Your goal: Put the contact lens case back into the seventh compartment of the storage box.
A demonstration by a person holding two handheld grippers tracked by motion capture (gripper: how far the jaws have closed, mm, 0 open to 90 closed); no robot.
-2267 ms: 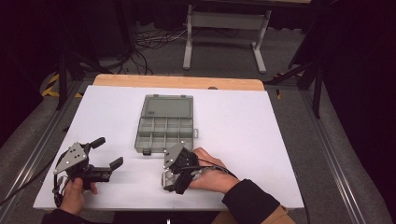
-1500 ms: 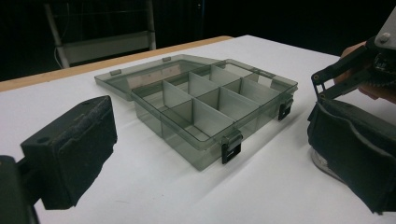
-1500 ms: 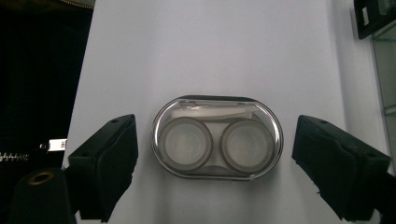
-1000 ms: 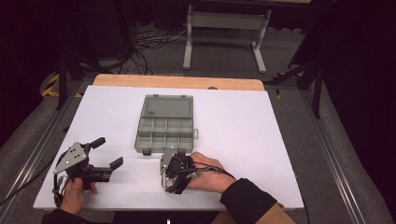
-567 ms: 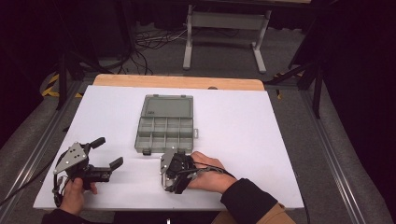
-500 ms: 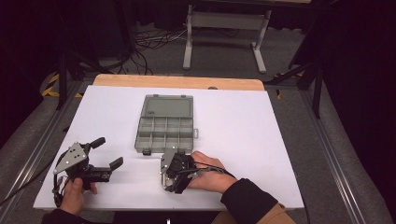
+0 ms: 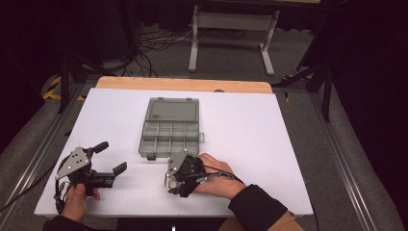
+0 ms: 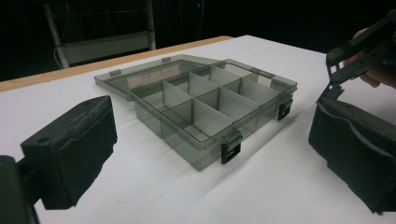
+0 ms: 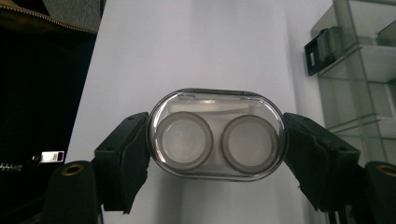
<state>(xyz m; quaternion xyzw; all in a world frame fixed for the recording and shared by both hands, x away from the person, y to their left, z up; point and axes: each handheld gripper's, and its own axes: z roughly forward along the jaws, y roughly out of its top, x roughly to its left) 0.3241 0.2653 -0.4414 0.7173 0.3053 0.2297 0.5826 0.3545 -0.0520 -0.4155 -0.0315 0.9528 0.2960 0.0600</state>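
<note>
A clear oval lens case (image 9: 217, 134) with two round wells sits crosswise between the right tongs (image 9: 217, 154), pinched at both ends just above the white tabletop (image 7: 269, 144); the right gripper view alone shows the wells. Beside it, the open grey organizer box (image 7: 169, 131) has bare compartments. The left tongs (image 7: 108, 158) stand spread.

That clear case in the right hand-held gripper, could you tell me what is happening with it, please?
A person works at a white table with a hand-held gripper in each hand. The right hand-held gripper is shut on a small clear case with two round wells, just in front of the open organizer box, whose compartments look empty. The left hand-held gripper is open, holding nothing, off to the side.
</note>
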